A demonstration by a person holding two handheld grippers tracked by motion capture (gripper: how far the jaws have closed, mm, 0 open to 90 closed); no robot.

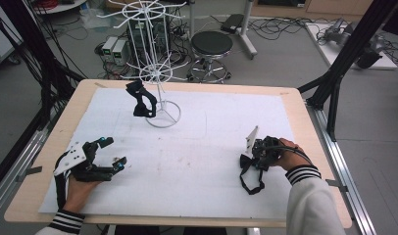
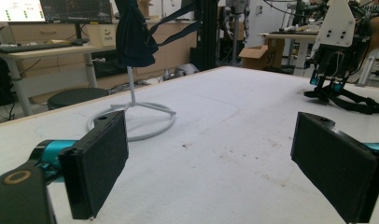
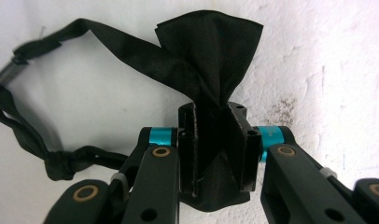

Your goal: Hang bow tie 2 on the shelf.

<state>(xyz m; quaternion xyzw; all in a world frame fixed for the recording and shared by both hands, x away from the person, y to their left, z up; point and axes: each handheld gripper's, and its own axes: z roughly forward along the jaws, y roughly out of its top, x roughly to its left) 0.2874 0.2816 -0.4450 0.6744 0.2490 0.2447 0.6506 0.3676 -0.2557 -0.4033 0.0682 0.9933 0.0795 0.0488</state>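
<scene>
R gripper (image 3: 211, 140) jaws clamped on black bow tie (image 3: 211, 56) at its knot, low on the white tabletop (image 1: 197, 156), right side; strap (image 3: 33, 121) trails off loose. L gripper (image 1: 111, 152) jaws wide apart, nothing between, resting near left edge. 2nd bow tie (image 1: 140, 98) hangs on wire rack (image 1: 158, 63).

The black bow tie (image 3: 211, 51) of smooth, faintly sheeny woven cloth is lying on a matt white, slightly grubby table cover (image 1: 197, 161). The white wire display stand (image 1: 158, 73) is showing glossy coated metal; the table's pale wooden edge (image 1: 295, 105) is looking smooth.
</scene>
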